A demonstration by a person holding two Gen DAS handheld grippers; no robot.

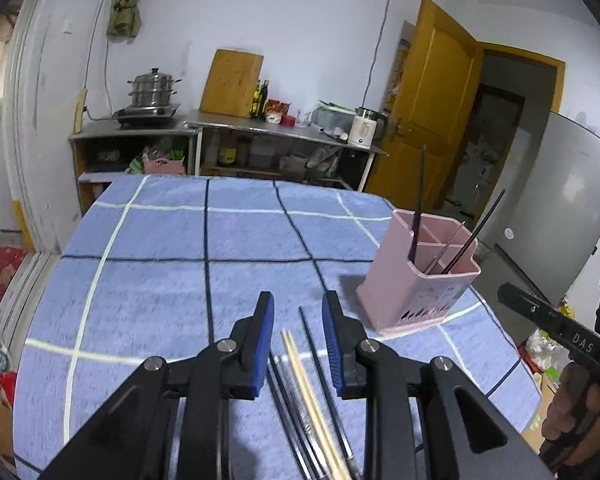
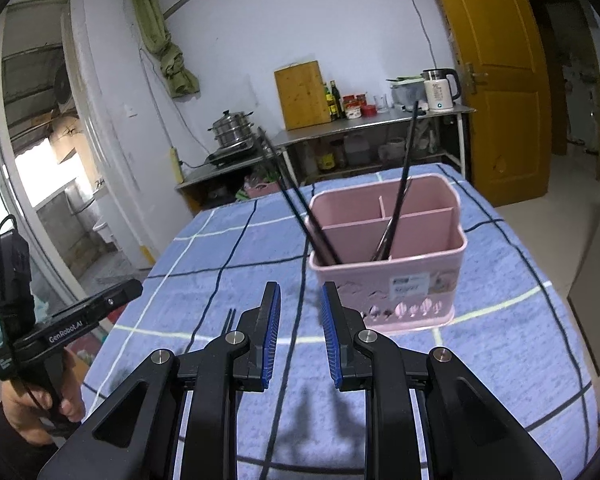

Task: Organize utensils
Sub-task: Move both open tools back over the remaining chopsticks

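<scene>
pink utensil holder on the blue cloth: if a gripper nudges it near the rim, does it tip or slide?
Probably tips before it slides. The pink utensil holder stands tall, looks like thin, light plastic and holds only a few black chopsticks, which lean above the rim. It sits on a fuzzy checked tablecloth, which likely grips its base. A low push seems safer.

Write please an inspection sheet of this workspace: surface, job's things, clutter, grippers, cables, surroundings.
Surface: table under a blue checked cloth.
Job's things: pink utensil holder upright, with dividers, dark chopsticks leaning inside; loose chopsticks, dark and pale, lying on the cloth by the left gripper.
Clutter: nothing seen on the table.
Grippers: left gripper open, loose chopsticks on the cloth beneath the gap; right gripper open and empty, facing the holder.
Cables: one running down the wall.
Surroundings: steel counter, steamer pot, cutting board, kettle, open yellow door.
</scene>
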